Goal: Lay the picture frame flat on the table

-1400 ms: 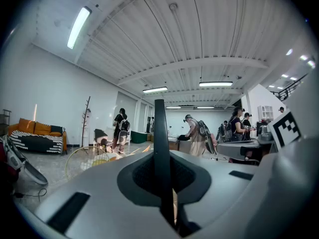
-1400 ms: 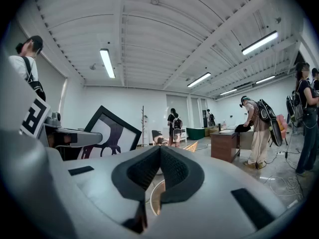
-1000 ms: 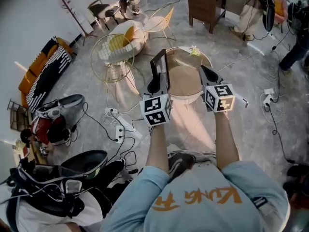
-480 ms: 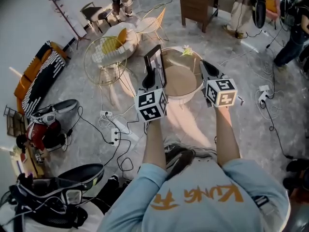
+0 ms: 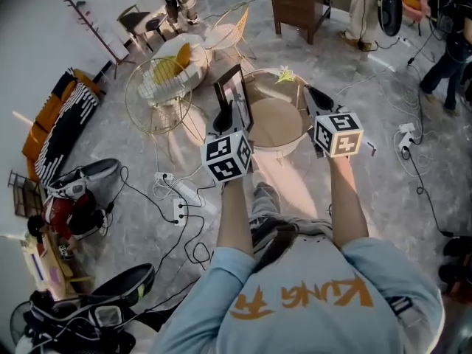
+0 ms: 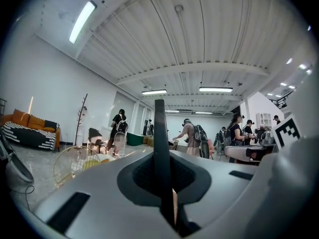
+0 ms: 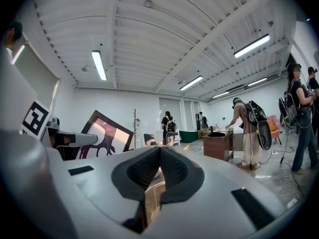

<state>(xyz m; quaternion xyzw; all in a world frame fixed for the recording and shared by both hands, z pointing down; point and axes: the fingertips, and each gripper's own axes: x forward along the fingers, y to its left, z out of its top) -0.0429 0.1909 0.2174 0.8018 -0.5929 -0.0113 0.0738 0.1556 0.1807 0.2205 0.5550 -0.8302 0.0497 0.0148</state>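
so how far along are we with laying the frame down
Done: the left gripper is shut on the picture frame, gripping its edge. In hand: the frame stands upright, not flat, over the left side of the round table. The right gripper is shut and empty beside it. Left to do: tip the frame down flat onto the tabletop and let go.

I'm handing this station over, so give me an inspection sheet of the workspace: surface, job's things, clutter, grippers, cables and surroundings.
Surface: round table, wooden top, white rim, mostly bare.
Job's things: picture frame upright at the table's left edge, not yet laid flat.
Clutter: one small pale object at the table's far rim.
Grippers: left gripper shut on the frame's edge; right gripper shut, empty.
Cables: loose cables and power strips on the floor.
Surroundings: wire chair, wooden desk, people standing.
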